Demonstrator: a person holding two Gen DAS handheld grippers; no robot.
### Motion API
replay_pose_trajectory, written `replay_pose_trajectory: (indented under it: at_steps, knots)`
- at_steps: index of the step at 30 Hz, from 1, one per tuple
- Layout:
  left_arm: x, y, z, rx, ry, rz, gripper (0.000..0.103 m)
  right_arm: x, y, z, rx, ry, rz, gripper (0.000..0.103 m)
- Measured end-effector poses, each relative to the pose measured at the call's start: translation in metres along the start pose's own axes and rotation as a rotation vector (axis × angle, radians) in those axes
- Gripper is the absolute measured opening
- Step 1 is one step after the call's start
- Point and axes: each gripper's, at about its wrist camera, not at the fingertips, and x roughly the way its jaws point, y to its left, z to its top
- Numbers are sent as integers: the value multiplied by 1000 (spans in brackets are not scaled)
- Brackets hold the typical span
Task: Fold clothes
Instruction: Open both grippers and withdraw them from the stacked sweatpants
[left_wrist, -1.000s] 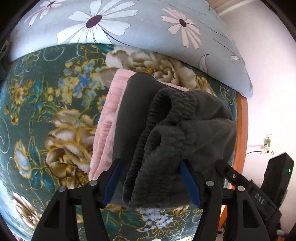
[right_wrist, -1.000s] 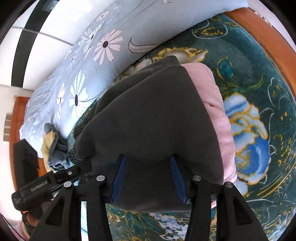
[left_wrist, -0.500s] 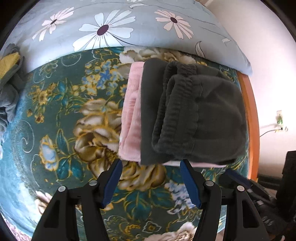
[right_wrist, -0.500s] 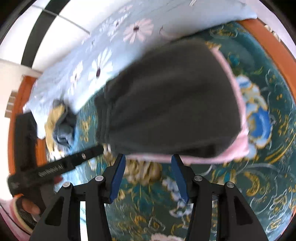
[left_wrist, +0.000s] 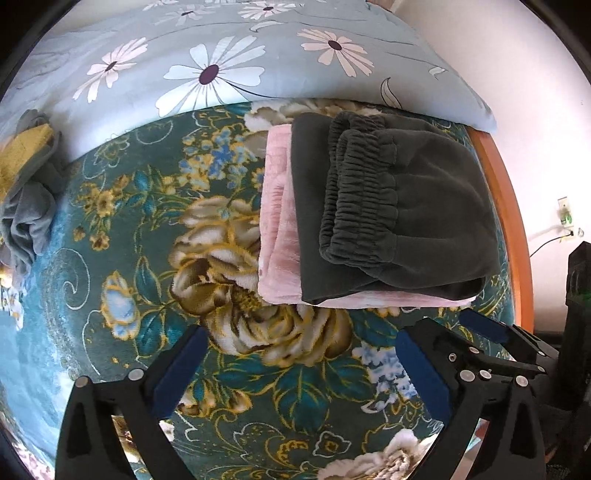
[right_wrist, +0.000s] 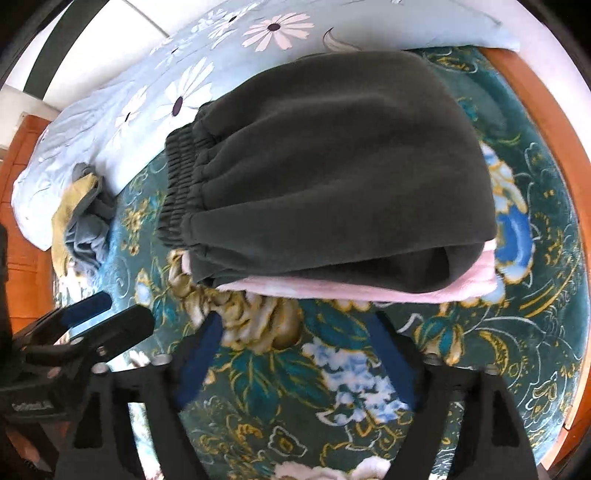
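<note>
Left wrist view: my left tool (left_wrist: 295, 369) has let go and drawn back. A second ago its blue pads were pinching the ribbed waistband of the dark grey fleece trousers (left_wrist: 402, 210); now both pads stand spread apart over the teal floral plush blanket (left_wrist: 147, 229) on the bed, with nothing between them. The folded trousers lie ahead and a little right of the tool, stacked on the folded pale pink fleece garment (left_wrist: 280, 229), which pokes out along the near and left edges. My right tool (left_wrist: 484, 332) shows low at the right, also released. Far left, a crumpled grey and yellow garment (left_wrist: 26, 192) lies against the light blue daisy-print quilt (left_wrist: 221, 66). I judge this piece done and the crumpled one next.

Right wrist view: my right tool (right_wrist: 295, 332) is likewise spread, empty and pulled back; earlier it gripped the trousers' folded edge. The stack (right_wrist: 332, 166) sits straight ahead, apart from the pads. My left tool (right_wrist: 107, 314) is at the lower left, and on its body I read what looks like "GelSight", too small to be sure.
</note>
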Motion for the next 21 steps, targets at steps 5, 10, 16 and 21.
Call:
replay_pose_trajectory:
  at_steps: [5,10,16,21]
  knots:
    - [0,0,0,12,4,9,103,3,2,0,4,-2,0,91]
    - [3,-1,1,14,11,15,103,5,1,-1,5,-7,8,91]
    - [8,-2,2,17,21,28,103,6,-4,-1,-12,-19,-3,91]
    - [11,-9,3,24,23,23,103,7,-11,-2,-7,-5,-17,91]
